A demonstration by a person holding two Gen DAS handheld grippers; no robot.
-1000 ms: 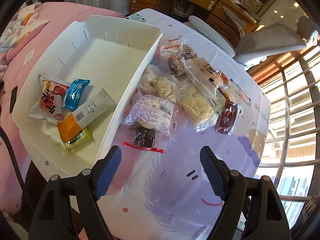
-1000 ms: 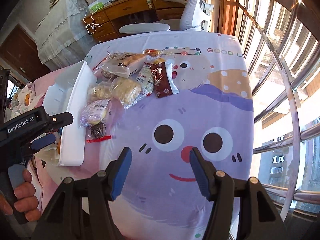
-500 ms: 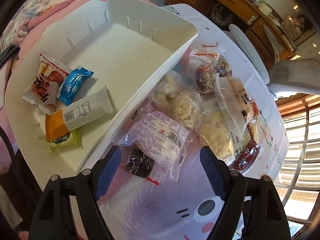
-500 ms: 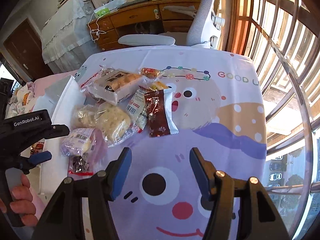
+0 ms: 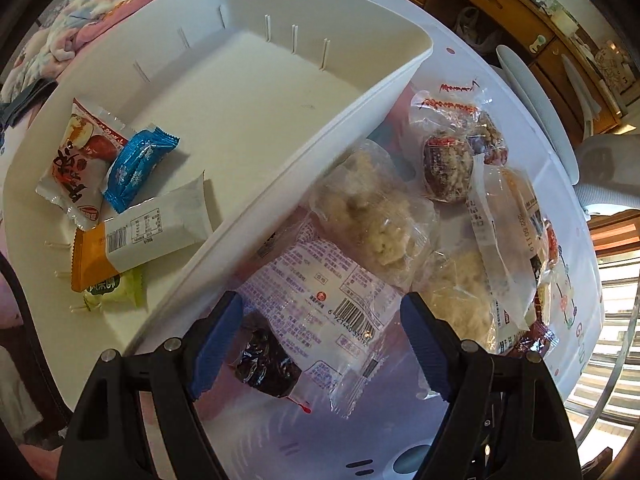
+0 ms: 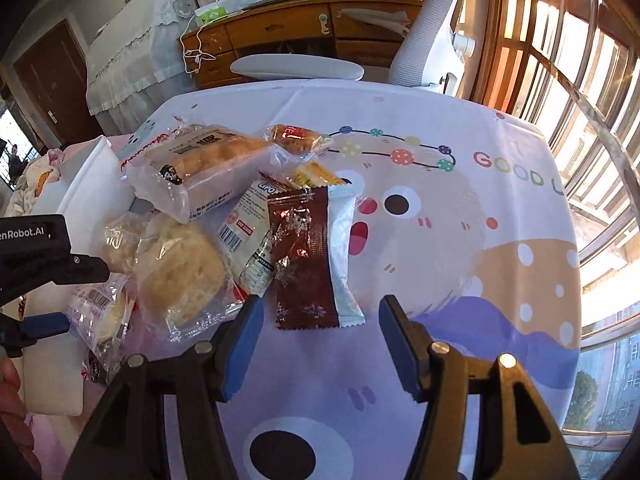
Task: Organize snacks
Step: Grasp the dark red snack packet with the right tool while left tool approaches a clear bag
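Both grippers lowered toward snacks; left gripper (image 5: 320, 336) open over barcoded white packet (image 5: 320, 284), lower centre; right gripper (image 6: 320, 332) open below brown wrapper (image 6: 300, 260); tablecloth (image 6: 508, 168) reads "GOOD".

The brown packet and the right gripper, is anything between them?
No. In the right wrist view, only bare tablecloth lies between the open right gripper and the brown packet.

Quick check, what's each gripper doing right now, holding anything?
Left gripper: open, empty, poised over the barcoded white snack packet.
Right gripper: open, empty, just short of the brown foil packet.
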